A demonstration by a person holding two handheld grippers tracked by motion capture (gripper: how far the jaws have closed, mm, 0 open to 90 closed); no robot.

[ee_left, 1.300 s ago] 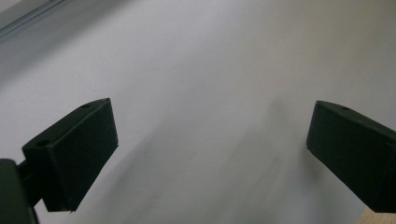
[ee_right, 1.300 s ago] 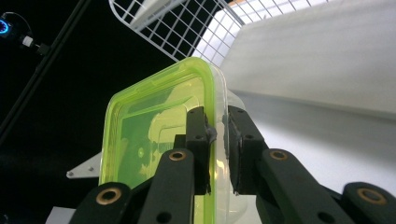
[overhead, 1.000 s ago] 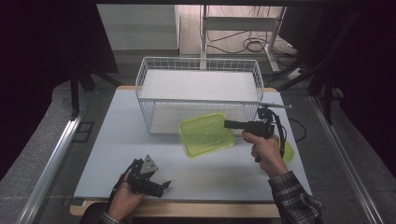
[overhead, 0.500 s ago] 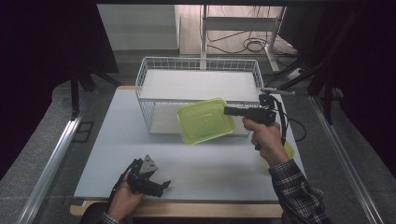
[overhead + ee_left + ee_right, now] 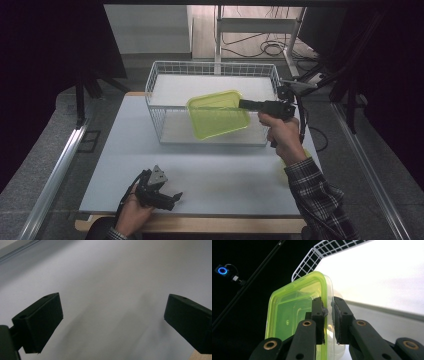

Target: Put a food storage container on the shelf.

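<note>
Right gripper (image 5: 243, 104): clamped on the rim of the translucent lime-green plastic container (image 5: 217, 114), held tilted above the white wire basket (image 5: 159, 81).
Left gripper (image 5: 112, 322): held open, empty, well short of the basket.
Risk: a thin edge grip, seemingly; the container could be twisted loose or knocked on the basket rim.

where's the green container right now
In the high view the green container hangs tilted over the wire basket, right of centre, clamped at its edge by the right gripper.

1. Pale grey table (image 5: 215, 175), wooden edge along the near side.
2. White wire basket (image 5: 212, 70) standing at the far middle.
3. Left gripper (image 5: 172, 196) resting near the front edge.
</note>
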